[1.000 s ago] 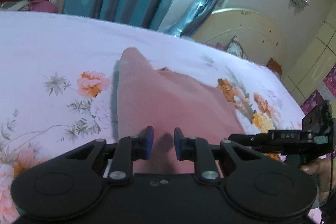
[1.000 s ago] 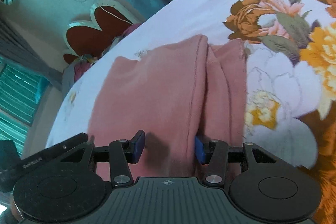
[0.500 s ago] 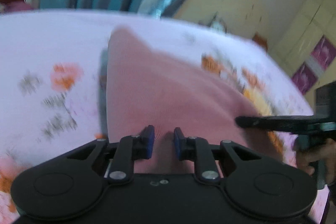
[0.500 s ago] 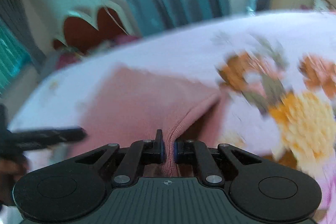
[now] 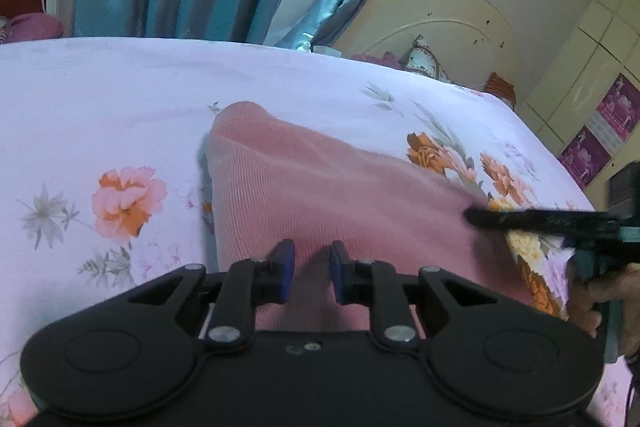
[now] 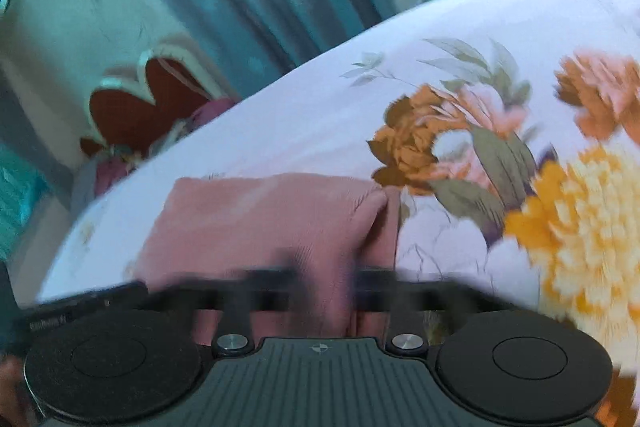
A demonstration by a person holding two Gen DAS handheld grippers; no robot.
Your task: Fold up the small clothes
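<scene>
Pink garment (image 5: pixel 320 195) laid folded on the floral bed sheet (image 5: pixel 100 107).
The left gripper (image 5: pixel 310 267) is held spread over the garment's near edge; the right gripper (image 6: pixel 324 287) is blurred at its right edge, so its state cannot be told.

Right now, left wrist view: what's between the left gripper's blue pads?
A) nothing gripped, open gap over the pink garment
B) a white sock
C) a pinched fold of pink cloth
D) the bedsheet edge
A: the left gripper shows a clear gap between its pads, with the pink garment lying flat beyond it.
</scene>
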